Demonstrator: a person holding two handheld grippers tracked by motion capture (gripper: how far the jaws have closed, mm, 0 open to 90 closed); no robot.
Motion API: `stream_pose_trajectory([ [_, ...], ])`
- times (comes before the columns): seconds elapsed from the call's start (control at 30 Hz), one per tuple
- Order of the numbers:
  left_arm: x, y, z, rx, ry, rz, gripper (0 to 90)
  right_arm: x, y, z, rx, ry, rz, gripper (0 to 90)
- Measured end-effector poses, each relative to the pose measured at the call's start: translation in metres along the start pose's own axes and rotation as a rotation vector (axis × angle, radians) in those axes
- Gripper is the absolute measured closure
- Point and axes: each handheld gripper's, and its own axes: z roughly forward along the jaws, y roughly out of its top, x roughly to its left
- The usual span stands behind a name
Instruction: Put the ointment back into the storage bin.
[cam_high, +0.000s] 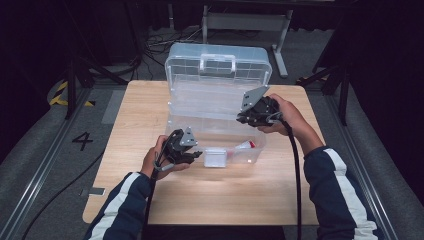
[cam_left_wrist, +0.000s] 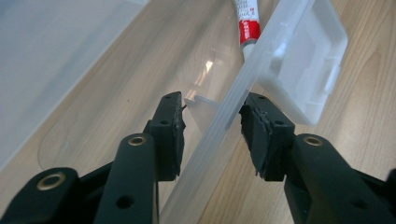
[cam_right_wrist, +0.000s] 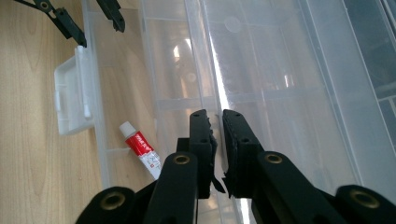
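Pale wooden bench (cam_high: 150, 115) carries an open clear organizer box (cam_high: 215, 107), whose front wall the left tongs (cam_left_wrist: 212, 126) straddle half-spread while the right tongs (cam_right_wrist: 218, 140) pinch an inner tray's rim, probably next lifting it steadily.

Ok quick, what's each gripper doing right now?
Left gripper: jaws astride the clear box's front wall, pads not visibly pressing; open.
Right gripper: shut on the inner tray's edge.
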Motion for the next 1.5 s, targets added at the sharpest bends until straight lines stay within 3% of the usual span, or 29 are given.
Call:
stream_pose_trajectory([
  [0.07,0.000,-0.001,-0.008,-0.037,-0.015,-0.004,56.8,0.001,-0.001,0.000,-0.004,-0.004,0.000,82.5],
  [0.33,0.003,-0.007,-0.033,-0.077,0.005,-0.011,58.3,0.007,-0.006,0.000,-0.036,-0.041,0.028,80.7],
  [0.43,0.006,-0.010,-0.044,-0.116,-0.001,-0.019,59.2,0.008,-0.009,0.001,-0.052,-0.045,0.041,80.5],
  [0.57,0.010,-0.012,-0.056,-0.152,0.004,-0.028,59.4,0.008,-0.014,0.001,-0.102,-0.038,0.074,79.9],
  [0.67,0.017,-0.013,-0.069,-0.189,0.033,-0.026,59.3,0.007,-0.018,0.002,-0.137,-0.034,0.085,79.6],
  [0.73,0.022,-0.016,-0.075,-0.220,0.027,-0.056,59.7,0.007,-0.020,0.003,-0.162,-0.037,0.099,79.3],
  [0.87,0.030,-0.021,-0.082,-0.222,0.069,-0.068,60.1,0.009,-0.022,0.004,-0.178,-0.046,0.104,78.8],
  [1.0,0.040,-0.026,-0.088,-0.237,0.085,-0.099,61.1,0.010,-0.023,0.004,-0.185,-0.041,0.114,78.7],
  [1.23,0.063,-0.032,-0.103,-0.340,0.115,-0.197,65.5,0.011,-0.026,0.005,-0.205,-0.041,0.129,78.5],
  [1.33,0.071,-0.030,-0.101,-0.352,0.126,-0.226,67.6,0.013,-0.026,0.005,-0.206,-0.045,0.129,78.0],
  [1.5,0.081,-0.024,-0.095,-0.351,0.155,-0.238,76.0,0.015,-0.027,0.005,-0.208,-0.054,0.131,77.8],
])
